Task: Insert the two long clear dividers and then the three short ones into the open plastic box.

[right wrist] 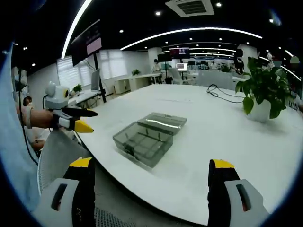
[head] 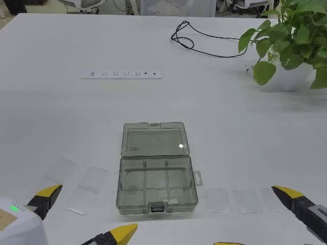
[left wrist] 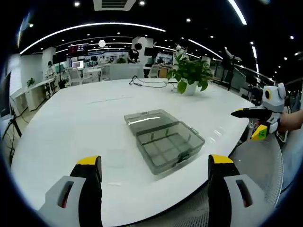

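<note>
White table [head: 230,132] in a bright open office, seen from above by the person at its near edge. An open plastic box [head: 157,186] of smoky clear plastic sits near that edge, its compartments empty and its lid [head: 155,139] folded back flat behind it. Long clear dividers [head: 87,189] lie flat on the table just left of the box; they are faint and their outlines are hard to make out. Three short clear dividers [head: 247,201] lie in a row to its right. The left gripper [head: 87,213], with yellow tips, hovers at the lower left, jaws spread wide and holding nothing. The right gripper [head: 258,218] hovers at the lower right, also wide apart and empty. Farther back lie a power strip [head: 121,74], a black cable [head: 204,43] and a potted plant [head: 291,46]
</note>
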`<state>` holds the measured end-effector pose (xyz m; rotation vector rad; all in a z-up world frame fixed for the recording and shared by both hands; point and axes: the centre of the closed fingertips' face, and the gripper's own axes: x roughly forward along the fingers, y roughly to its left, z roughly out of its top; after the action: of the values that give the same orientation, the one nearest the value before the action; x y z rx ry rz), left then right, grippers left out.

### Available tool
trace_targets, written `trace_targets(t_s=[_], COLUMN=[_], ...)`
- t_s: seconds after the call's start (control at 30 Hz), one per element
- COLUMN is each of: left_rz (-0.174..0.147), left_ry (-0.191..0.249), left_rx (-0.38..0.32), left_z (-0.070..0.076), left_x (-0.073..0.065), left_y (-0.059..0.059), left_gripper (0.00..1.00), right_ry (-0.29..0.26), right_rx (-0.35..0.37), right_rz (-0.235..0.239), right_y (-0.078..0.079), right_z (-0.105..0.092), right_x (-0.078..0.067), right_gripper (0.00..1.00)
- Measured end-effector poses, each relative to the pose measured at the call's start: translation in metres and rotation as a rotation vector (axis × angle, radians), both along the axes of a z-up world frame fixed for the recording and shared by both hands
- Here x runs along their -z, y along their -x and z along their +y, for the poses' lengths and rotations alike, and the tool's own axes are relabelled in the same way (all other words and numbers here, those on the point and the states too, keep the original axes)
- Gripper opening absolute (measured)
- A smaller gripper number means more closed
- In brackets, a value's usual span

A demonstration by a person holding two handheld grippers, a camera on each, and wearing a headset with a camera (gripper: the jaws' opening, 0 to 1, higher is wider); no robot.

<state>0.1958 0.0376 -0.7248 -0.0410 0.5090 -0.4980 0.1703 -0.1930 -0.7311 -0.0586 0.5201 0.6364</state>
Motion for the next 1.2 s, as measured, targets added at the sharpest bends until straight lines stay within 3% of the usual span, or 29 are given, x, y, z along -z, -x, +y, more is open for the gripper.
trace_targets(t_s=[0.13,0.3,0.57,0.7,1.2], left_rz=[-0.005,-0.009,0.02,0.02,0.015], left_ry=[0.032,0.027,0.072,0.066,0.071], left_rx=[-0.009,-0.008,-0.002,0.009,0.003], left_z=[0.001,0.001,0.001,0.0,0.003], left_x=[-0.003,-0.002,0.001,0.001,0.001], left_y=[-0.004,-0.007,-0.009,-0.007,-0.003], left_gripper=[0.93,0.92,0.93,0.93,0.91], right_ry=[-0.032,-0.042,-0.04,-0.019,-0.031], right_rx=[0.036,0.061,0.061,0.062,0.073], right_rz=[0.003,-0.01,0.0,-0.006,0.019], right_y=[-0.006,-0.011,-0.012,-0.012,-0.006], right_z=[-0.006,-0.009,-0.009,-0.008,-0.006], right_x=[-0.003,-0.005,-0.002,0.0,0.003], right_gripper=[1.0,1.0,1.0,1.0,1.0])
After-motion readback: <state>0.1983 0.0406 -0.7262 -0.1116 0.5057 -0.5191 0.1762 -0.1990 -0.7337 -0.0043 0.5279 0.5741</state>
